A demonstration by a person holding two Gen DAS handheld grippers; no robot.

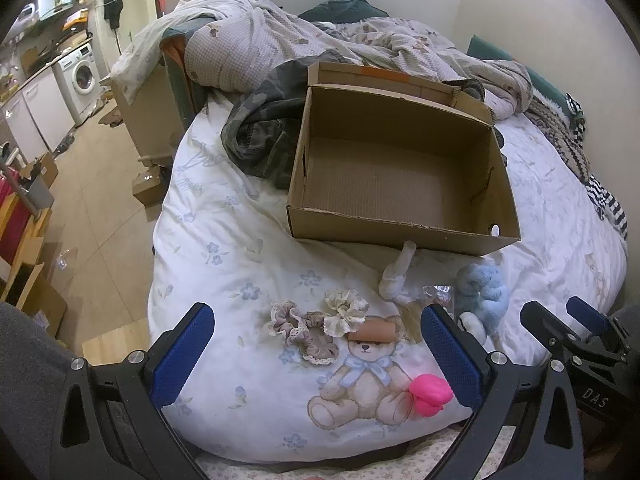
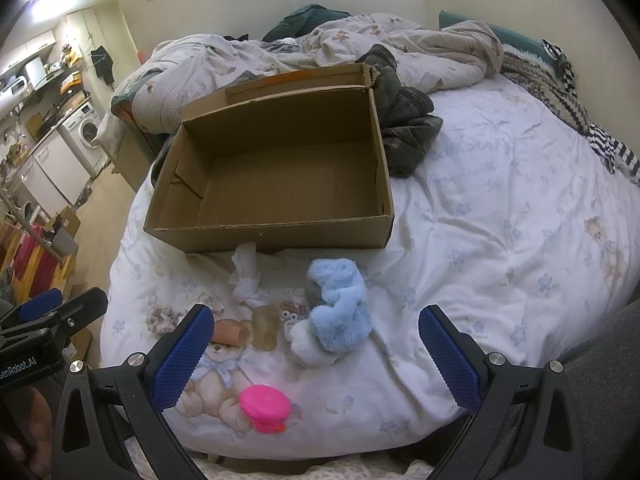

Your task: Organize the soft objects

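Left tongs [image 1: 318,350]: wide open, holding nothing and touching nothing; both blue pads stand well apart above the bed cover.
Right tongs [image 2: 316,350]: also wide open and empty, above the near part of the bed; in the left wrist view they show at about 3 o'clock.
Pink toy [image 2: 265,403]: bright pink, rounded, soft-looking, lying nearest of all on the bear print of the cover, at about 6 o'clock in the right wrist view.
Scrunchies [image 1: 308,326]: two frilled fabric rings, one beige-pink and one cream with lace edge, touching each other, between the left pads at about 12 o'clock from them.
Small tube [image 1: 374,330]: a short tan roll, just beside the cream scrunchie, at its 3 o'clock.
Blue plush toy [image 2: 338,306]: light blue fluffy fur with a white part below, lying on its side between the right pads.
White cloth [image 2: 246,278]: a crumpled, knotted white piece, at 9 o'clock of the plush, its far end touching the box front.
Clear packet [image 2: 294,312]: small wrinkled plastic, between cloth and plush; what is inside I cannot tell.
Cardboard box [image 1: 400,236]: brown, open, empty inside, lid flap up at the back, resting on the bed beyond the soft things.
Bed [image 2: 500,216]: white cover with blue flowers and bears.
Dark garment [image 1: 260,136]: crumpled, touching the far side of the box.
Blanket [image 1: 280,36]: a checked heap, farthest.
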